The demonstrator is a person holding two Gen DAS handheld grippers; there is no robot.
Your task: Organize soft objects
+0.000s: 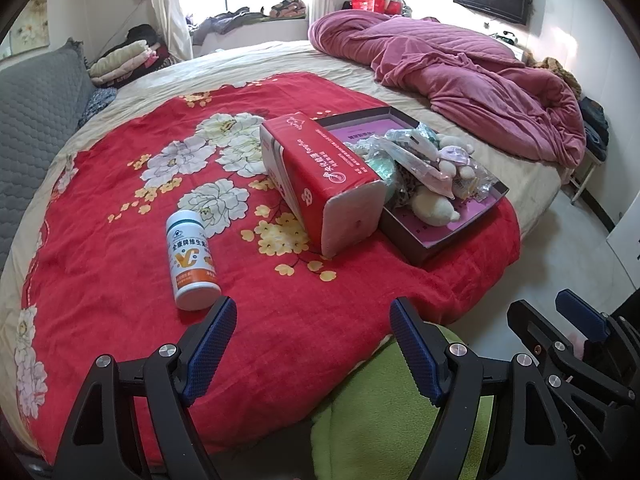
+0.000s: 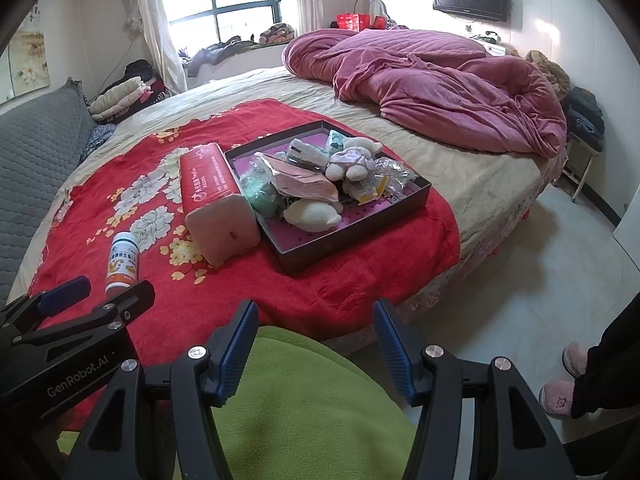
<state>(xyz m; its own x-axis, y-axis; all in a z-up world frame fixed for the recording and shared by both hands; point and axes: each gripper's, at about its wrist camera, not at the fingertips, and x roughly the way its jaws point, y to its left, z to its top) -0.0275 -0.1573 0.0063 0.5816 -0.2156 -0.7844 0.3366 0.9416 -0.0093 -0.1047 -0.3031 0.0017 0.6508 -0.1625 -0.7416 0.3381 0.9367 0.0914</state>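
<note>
A dark shallow box (image 2: 362, 230) with a purple lining sits on the red flowered blanket (image 1: 120, 280). It holds a white plush (image 2: 312, 212), a small plush toy in purple (image 2: 352, 158), a pink packet (image 2: 308, 180) and wrapped bits. A red tissue pack (image 1: 320, 176) leans against the box's left side. A white vitamin bottle (image 1: 192, 256) lies on the blanket near my left gripper (image 1: 313, 306), which is open and empty. My right gripper (image 2: 316, 308) hovers open over a green fleece (image 2: 304, 400) at the bed's near edge, and nothing is between its pads.
A crumpled pink quilt (image 1: 460, 60) covers the far right of the bed. A grey padded sofa (image 1: 36, 112) with folded clothes stands at the left. A person's feet in pink slippers (image 2: 560, 396) stand on the pale floor to the right.
</note>
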